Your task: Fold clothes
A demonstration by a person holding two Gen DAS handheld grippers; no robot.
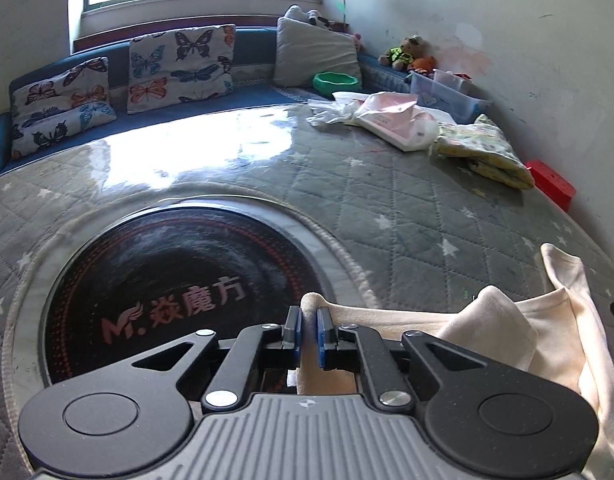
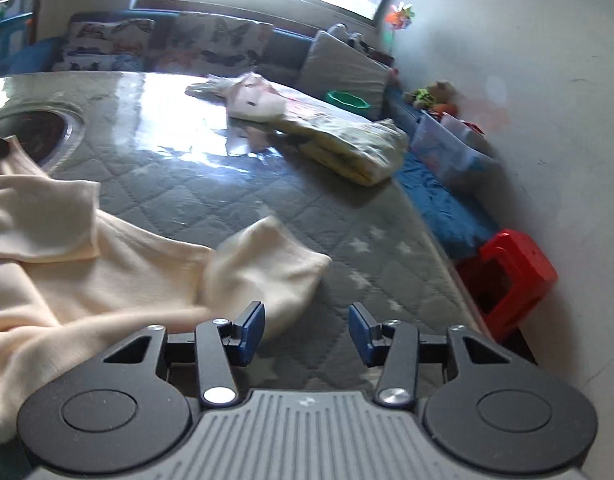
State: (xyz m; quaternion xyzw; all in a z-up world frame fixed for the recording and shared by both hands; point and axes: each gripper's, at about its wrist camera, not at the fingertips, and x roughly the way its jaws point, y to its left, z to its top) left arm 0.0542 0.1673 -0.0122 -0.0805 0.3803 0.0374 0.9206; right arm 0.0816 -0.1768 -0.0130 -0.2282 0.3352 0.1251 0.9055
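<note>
While the left gripper pinches a rolled edge of the cream garment between its blue pads, jaws drawn narrow on the cloth, the rest of that garment trails away toward 3 o'clock in the left wrist view, where a folded corner stands up and a strap-like strip hangs over the edge of the quilted grey table cover. Just beyond the pads, at 11 o'clock, a round black cooktop with red lettering sits set into the table.

In the right wrist view the right gripper has its jaws spread wide with nothing between them; its left pad lies just beside, perhaps touching, a loose flap of the cream garment, which spreads crumpled from 9 o'clock toward the centre of the frame. The cooktop shows partly at 10 o'clock, with the cloth overlapping its near rim.

Farther across the table, at 1 o'clock, lies a folded yellow patterned cloth, with a pink and white bundle just behind it. A red plastic stool stands beside the table at 3 o'clock, against the wall. At the far side a blue bench holds butterfly-print cushions, a grey cushion, a green bowl and a teddy bear
</note>
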